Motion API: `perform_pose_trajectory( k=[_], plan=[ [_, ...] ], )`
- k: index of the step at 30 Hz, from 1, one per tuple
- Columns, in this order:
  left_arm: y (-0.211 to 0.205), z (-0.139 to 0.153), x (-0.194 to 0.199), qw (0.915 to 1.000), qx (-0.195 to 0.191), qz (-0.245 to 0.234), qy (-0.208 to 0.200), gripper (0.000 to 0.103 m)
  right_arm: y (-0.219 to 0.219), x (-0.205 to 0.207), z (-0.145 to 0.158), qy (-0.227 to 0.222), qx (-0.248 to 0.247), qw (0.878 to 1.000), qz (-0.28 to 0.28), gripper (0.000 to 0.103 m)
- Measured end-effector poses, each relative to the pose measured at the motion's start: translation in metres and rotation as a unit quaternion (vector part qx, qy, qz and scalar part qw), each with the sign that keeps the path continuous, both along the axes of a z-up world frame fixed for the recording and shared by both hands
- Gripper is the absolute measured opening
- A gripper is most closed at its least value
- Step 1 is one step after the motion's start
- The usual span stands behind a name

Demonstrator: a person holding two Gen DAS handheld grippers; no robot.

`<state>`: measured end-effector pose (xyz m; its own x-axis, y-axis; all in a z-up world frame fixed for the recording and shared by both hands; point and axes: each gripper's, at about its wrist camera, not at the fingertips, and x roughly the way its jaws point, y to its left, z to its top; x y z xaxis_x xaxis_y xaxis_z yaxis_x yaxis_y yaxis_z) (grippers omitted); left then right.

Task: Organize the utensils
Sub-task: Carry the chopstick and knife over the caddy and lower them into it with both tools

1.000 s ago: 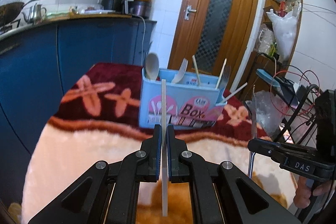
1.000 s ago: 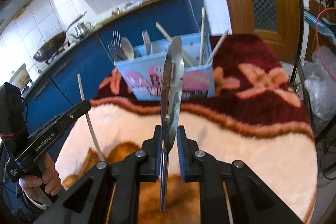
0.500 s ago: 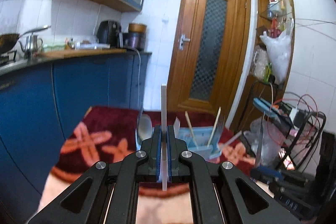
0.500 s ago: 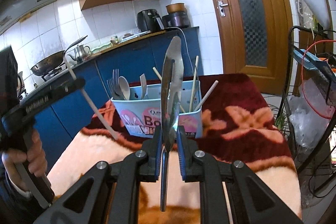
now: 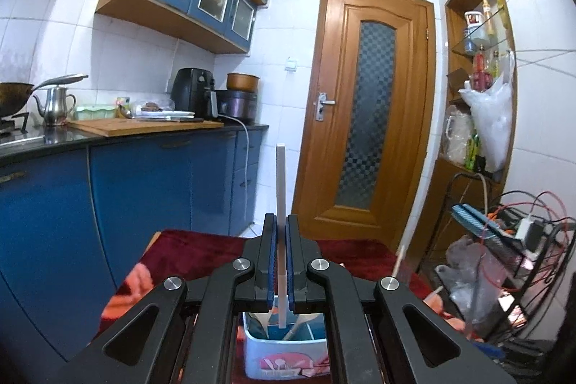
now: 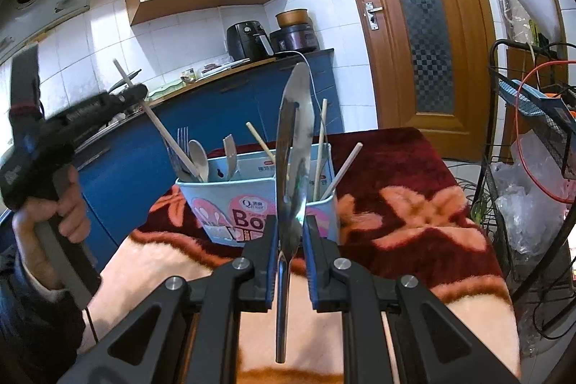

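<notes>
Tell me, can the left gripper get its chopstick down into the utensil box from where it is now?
Probably yes. The left gripper holds the chopstick right above the blue utensil box, whose end compartment already holds forks and a spoon; it looks open enough.

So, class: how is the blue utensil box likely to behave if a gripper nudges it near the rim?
The utensil box looks like thin plastic, so probably light. Tall utensils lean out above its rim, so it may tip. The plush blanket beneath likely resists sliding.
</notes>
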<state>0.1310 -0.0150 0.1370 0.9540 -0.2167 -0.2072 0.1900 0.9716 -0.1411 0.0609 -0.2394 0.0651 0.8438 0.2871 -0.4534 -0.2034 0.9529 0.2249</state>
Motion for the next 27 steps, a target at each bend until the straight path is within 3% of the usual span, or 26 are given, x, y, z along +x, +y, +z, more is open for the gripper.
perform_pose_trajectory(
  k=[11,16,27],
  plan=[
    [-0.014,-0.049,0.029,0.998,0.027,-0.004,0.056,0.004,0.005,0.031,0.03,-0.063,-0.015,0.997,-0.031,0.016],
    [-0.02,-0.06,0.03,0.9974,0.041,-0.008,0.059,0.004,0.015,0.054,0.034,-0.09,-0.032,0.994,-0.048,0.016],
    [-0.016,-0.073,0.042,0.9964,0.027,-0.01,0.08,0.004,0.021,0.084,0.034,-0.125,-0.038,0.989,-0.074,0.016]
  ],
)
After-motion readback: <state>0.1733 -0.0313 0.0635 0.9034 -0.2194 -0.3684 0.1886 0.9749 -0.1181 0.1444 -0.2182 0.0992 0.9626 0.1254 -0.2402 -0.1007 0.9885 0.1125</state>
